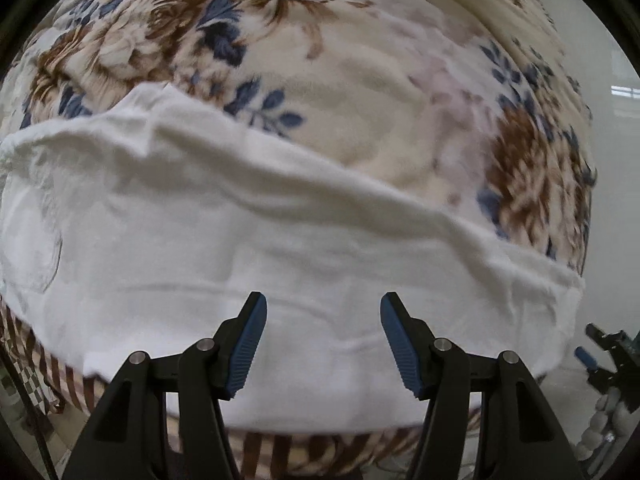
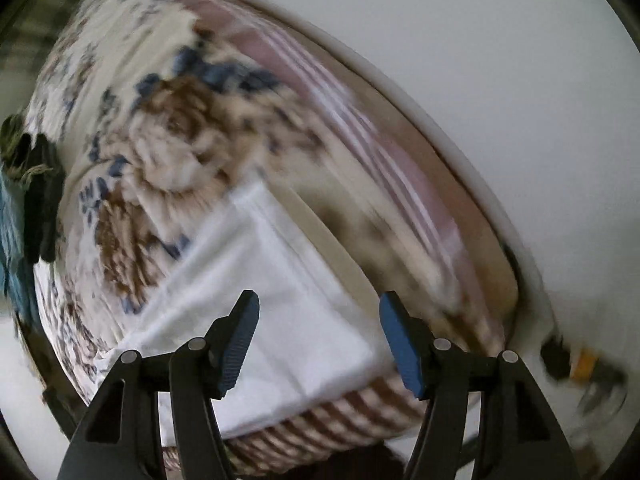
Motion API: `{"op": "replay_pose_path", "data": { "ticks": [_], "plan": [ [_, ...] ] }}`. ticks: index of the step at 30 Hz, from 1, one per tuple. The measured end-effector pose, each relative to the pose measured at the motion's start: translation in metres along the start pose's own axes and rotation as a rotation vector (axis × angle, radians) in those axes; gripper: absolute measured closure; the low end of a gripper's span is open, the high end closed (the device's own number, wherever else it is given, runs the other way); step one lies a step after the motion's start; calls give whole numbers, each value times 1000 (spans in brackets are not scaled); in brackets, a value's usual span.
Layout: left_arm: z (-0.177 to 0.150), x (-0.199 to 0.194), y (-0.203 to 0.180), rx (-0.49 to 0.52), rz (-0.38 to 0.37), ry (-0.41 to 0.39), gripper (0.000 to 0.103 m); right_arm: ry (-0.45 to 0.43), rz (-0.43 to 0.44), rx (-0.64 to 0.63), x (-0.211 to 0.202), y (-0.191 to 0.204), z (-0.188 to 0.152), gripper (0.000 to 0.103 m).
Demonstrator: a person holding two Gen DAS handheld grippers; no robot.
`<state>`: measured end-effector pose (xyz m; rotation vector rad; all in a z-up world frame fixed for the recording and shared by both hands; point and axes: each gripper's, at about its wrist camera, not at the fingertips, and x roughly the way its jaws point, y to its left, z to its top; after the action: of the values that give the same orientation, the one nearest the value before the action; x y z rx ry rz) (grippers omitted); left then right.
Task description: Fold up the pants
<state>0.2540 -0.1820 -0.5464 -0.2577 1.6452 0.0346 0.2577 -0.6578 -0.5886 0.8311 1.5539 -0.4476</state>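
Observation:
White pants lie flat across the near part of a bed covered by a floral blanket. My left gripper is open and empty, hovering over the near half of the pants. In the right wrist view the pants show as a white folded strip at the bed's near corner. My right gripper is open and empty above that end. The right gripper also shows at the far right of the left wrist view.
A brown and white striped sheet hangs over the bed's near edge. A dark and teal cloth pile lies at the bed's left side. Pale floor lies beyond the bed. The right wrist view is blurred.

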Motion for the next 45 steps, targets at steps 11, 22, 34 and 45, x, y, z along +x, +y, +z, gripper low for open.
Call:
{"op": "replay_pose_path", "data": {
  "ticks": [11, 22, 34, 45],
  "plan": [
    [-53, 16, 29, 11, 64, 84, 46, -38, -39, 67, 30, 3, -60, 100],
    [-45, 11, 12, 27, 27, 51, 46, 89, -62, 120, 41, -13, -53, 48],
    [32, 47, -34, 133, 105, 23, 46, 159, 111, -497, 97, 221, -101, 40],
    [-7, 39, 19, 60, 113, 63, 44, 141, 79, -400, 109, 226, -91, 82]
  ]
}}
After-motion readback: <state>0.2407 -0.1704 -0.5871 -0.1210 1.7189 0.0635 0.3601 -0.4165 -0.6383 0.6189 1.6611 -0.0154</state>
